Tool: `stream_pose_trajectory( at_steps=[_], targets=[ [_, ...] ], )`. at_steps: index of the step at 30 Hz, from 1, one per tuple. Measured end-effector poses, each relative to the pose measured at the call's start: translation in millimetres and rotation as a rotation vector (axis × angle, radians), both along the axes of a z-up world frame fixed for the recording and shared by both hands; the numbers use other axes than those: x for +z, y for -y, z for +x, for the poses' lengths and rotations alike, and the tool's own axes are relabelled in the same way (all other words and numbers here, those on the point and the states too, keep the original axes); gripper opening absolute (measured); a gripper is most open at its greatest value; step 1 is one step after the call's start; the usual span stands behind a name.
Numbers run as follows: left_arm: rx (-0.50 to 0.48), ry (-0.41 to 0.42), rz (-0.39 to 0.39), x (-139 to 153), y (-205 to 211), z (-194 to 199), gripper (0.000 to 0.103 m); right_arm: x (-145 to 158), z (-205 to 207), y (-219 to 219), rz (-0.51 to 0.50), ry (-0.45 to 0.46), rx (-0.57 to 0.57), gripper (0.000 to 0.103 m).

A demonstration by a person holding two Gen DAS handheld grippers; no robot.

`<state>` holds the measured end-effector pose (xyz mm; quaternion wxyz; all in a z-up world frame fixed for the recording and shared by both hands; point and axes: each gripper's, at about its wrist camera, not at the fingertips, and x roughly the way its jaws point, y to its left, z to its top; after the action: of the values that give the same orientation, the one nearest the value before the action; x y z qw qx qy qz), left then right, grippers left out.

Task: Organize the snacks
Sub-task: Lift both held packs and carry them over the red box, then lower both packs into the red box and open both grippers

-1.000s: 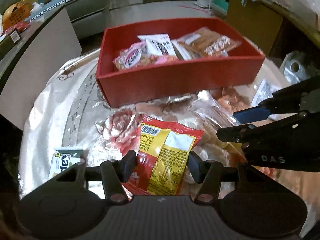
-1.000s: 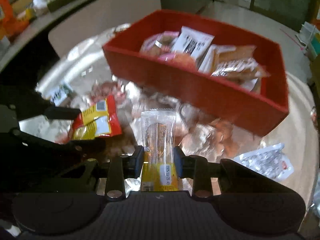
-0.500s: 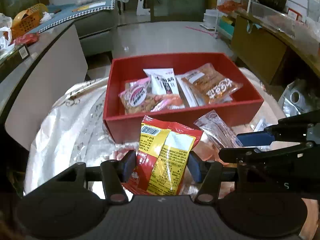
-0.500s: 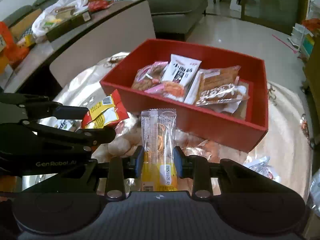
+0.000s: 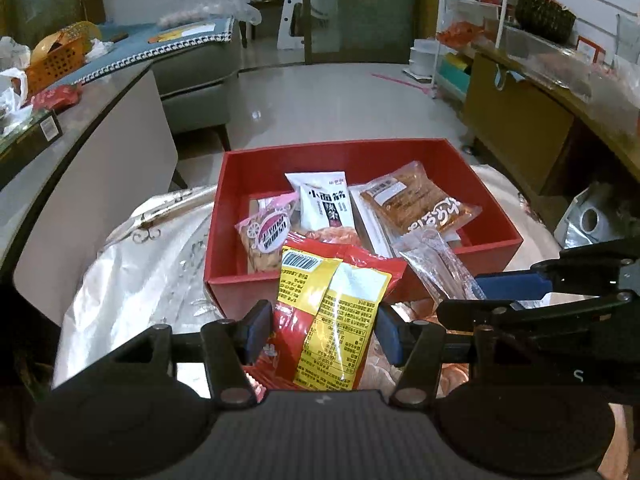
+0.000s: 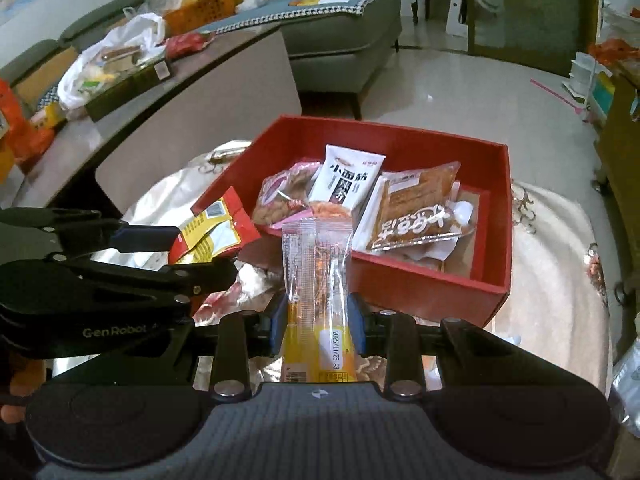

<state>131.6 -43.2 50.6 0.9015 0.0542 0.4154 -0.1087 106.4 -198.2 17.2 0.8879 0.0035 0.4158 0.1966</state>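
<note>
— What's around me?
— A glossy pale tiled floor (image 5: 320,92), a grey sofa (image 6: 344,32) with a blue cover, and a long beige counter (image 6: 192,92) on my left.
— And right?
— A wooden cabinet (image 5: 516,120) under wire shelves (image 5: 472,20)

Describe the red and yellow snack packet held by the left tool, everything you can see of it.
The red and yellow snack packet is a flat, glossy plastic pouch: red edges, a yellow panel of small print and a barcode near its top. It looks sealed and a little creased. It stands roughly upright, leaning slightly, gripped at both sides by the blue pads of the left tool. It is raised near the front wall of the red box, its top overlapping the box in the left view. In the right view it sits beside the box's near corner.
</note>
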Motion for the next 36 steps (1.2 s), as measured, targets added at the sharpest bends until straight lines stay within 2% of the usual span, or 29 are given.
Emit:
stream_pose_trajectory(
  at_steps=[36],
  targets=[
    [0.031,0.11,-0.037,29.5,6.2,28.3,0.049,26.8,22.0,11.1,0.06,0.085,-0.069,0.041]
  ],
)
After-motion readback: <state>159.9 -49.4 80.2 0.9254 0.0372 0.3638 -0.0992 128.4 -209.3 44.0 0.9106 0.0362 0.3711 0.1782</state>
